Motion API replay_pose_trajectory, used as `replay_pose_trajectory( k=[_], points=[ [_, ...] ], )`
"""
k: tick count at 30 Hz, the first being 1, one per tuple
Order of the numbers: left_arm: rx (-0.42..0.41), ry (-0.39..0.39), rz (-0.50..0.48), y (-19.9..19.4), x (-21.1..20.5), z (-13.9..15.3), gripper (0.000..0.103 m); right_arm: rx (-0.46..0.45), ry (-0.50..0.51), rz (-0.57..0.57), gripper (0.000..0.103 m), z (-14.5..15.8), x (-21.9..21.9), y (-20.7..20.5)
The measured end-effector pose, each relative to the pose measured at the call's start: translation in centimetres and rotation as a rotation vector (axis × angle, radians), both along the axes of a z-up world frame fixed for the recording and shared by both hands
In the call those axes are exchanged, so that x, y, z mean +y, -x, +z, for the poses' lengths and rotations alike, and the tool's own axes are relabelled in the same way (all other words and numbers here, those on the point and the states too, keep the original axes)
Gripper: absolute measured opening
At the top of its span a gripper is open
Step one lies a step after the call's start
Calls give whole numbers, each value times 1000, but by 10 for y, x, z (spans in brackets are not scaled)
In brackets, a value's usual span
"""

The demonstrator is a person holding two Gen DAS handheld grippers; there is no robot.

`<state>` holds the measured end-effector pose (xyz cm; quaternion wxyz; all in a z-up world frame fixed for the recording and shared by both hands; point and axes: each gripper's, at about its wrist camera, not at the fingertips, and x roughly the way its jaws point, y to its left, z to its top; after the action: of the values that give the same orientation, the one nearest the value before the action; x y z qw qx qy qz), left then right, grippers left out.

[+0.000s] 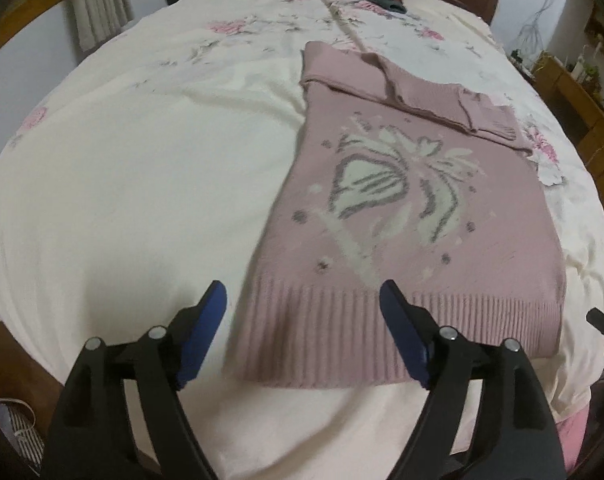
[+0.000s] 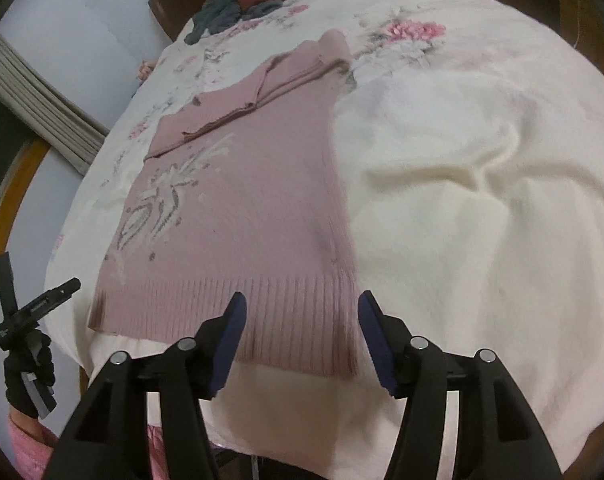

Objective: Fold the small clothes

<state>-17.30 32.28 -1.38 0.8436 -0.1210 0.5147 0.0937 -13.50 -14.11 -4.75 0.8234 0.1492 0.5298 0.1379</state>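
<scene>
So the left tool (image 1: 302,300) is spread wide with nothing in it, hanging over the ribbed hem near the left corner of the pink sweater (image 1: 401,208). The sweater lies flat on the bed (image 1: 142,200), sleeves already folded across the top. The right tool (image 2: 302,312), also wide apart and empty, sits over the hem's right corner.

My worry: knit is thick and stretchy, so pinching only the top layer would drag the front off the back. Uneven lifts could skew the fold, or snag the loose bedcover underneath.
</scene>
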Motion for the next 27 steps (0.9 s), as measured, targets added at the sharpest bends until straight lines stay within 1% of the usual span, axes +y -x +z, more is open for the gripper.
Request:
replay_pose_trajectory(
  k=[2, 4, 7, 11, 14, 18, 20, 22, 23, 24, 25, 27],
  points=[
    [13, 13, 12, 5, 6, -4, 80, 20, -7, -7, 58, -5, -5, 2],
    [31, 3, 27, 9, 9, -9, 80, 37, -21, -8, 59, -10, -9, 4],
    [60, 10, 45, 14, 18, -21, 80, 61, -26, -2, 60, -19, -11, 6],
    [92, -5, 32, 13, 23, -34, 80, 93, -3, 2, 61, -37, -8, 7],
    [116, 22, 29, 11, 29, -48, 80, 121, -23, -2, 61, -49, -10, 4],
    [148, -1, 15, 11, 29, -63, 80, 131, -12, 12, 62, -58, -9, 0],
    [152, 6, 13, 10, 30, -68, 81, 129, 8, 29, 63, -62, -5, 1],
    [140, 34, 12, 9, 32, -70, 82, 127, 14, 45, 62, -63, -3, 1],
    [132, 57, 13, 10, 33, -70, 82, 124, 10, 60, 59, -63, 0, 2],
    [128, 69, 13, 9, 33, -69, 79, 126, 1, 73, 51, -63, 2, 2],
    [124, 82, 11, 9, 33, -69, 76, 136, -18, 88, 49, -64, 4, 2],
    [116, 123, 8, 10, 35, -67, 60, 142, -11, 90, 41, -66, 7, 3]
  ],
)
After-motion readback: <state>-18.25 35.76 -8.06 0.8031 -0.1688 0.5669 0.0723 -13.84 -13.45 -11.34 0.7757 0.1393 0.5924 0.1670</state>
